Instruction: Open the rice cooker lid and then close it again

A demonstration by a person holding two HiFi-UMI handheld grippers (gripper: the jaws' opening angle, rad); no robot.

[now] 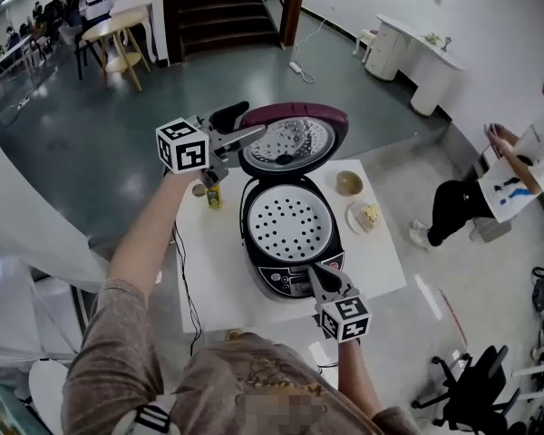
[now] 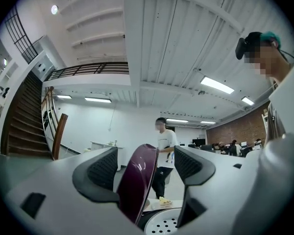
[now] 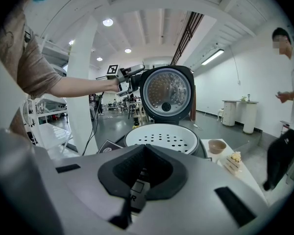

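The dark rice cooker stands on a white table with its maroon lid swung up and back. A white perforated steam tray fills its pot. My left gripper is open at the lid's upper left rim. In the left gripper view the lid's edge stands between the spread jaws of the left gripper, and the pads are not pressing on it. My right gripper is shut, its tips at the cooker's front panel. In the right gripper view the right gripper points at the tray and the lid's metal inner plate.
A small bowl and a plate with food sit right of the cooker. A small bottle stands to its left, where a black cable hangs off the table. A person stands at the right. Stairs lie beyond.
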